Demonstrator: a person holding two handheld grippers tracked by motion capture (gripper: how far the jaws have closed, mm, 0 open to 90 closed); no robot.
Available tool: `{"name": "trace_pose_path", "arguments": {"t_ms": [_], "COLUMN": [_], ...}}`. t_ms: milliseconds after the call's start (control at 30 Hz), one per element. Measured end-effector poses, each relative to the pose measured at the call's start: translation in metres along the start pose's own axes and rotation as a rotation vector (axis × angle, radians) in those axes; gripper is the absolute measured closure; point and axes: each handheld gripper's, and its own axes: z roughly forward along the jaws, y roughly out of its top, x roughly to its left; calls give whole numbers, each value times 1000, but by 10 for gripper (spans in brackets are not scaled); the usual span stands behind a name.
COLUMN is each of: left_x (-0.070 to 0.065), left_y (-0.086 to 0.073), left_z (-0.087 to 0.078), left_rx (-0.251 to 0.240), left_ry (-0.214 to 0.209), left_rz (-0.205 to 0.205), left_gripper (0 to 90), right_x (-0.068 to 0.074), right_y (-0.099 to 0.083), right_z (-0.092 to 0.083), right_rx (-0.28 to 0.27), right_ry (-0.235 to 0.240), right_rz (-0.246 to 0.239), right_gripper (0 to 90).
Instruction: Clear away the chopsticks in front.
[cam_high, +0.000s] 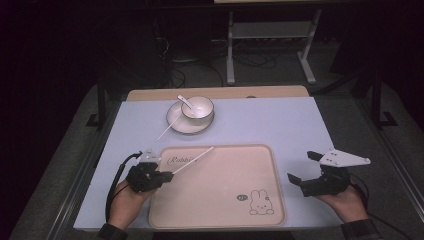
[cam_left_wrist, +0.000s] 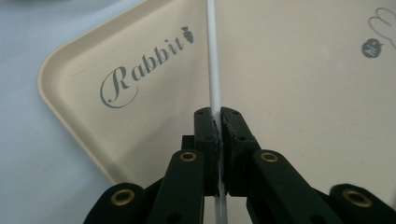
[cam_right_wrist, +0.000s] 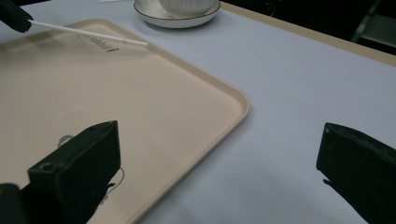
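Left claw (cam_left_wrist: 218, 122): I have it clamped on one white chopstick (cam_left_wrist: 213, 56) over the tray (cam_high: 220, 210).
Right claw (cam_high: 303, 169): wide open, holding nothing.
Second chopstick (cam_high: 168, 126): not yet collected, I judge; leaning at the saucer (cam_high: 176, 126).

Right gripper (cam_right_wrist: 224, 172): two black jaws are seen spread wide apart, nothing between them.
Beige rounded-corner plastic tray (cam_right_wrist: 140, 107): lies flat on the pale blue-grey table surface (cam_right_wrist: 289, 93); one corner is nearest the jaws.
Thin white stick (cam_right_wrist: 88, 32): held above the tray's far edge by a black gripper tip (cam_right_wrist: 14, 16).
White gold-rimmed ceramic saucer (cam_right_wrist: 175, 19): placed beyond the tray.
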Motion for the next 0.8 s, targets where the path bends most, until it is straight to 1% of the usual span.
{"name": "trace_pose_path", "arguments": {"t_ms": [233, 367, 533, 600, 633, 800], "left_x": [1, 3, 1, 1, 0, 0], "left_y": [-1, -1, -4, -6, -7, -7], "left_z": [12, 21, 30, 31, 31, 31], "left_rx": [22, 41, 84, 98, 92, 95], "left_ry": [0, -15, -7, -2, -1, 4], "left_rz": [0, -5, 20, 25, 21, 28], "left_gripper": [856, 854, 848, 837, 831, 827], "right_x": [-1, 0, 0, -1, -1, -1], "right_y": [0, 0, 0, 0, 0, 0], "right_z": [0, 1, 1, 1, 1, 1], "right_rx": [-3, 0, 1, 0, 0, 0], "right_ry": [-1, 1, 1, 1, 1, 2], "right_rz": [3, 1, 1, 4, 4, 3], "right_gripper": [0, 0, 0, 0, 0, 0]}}
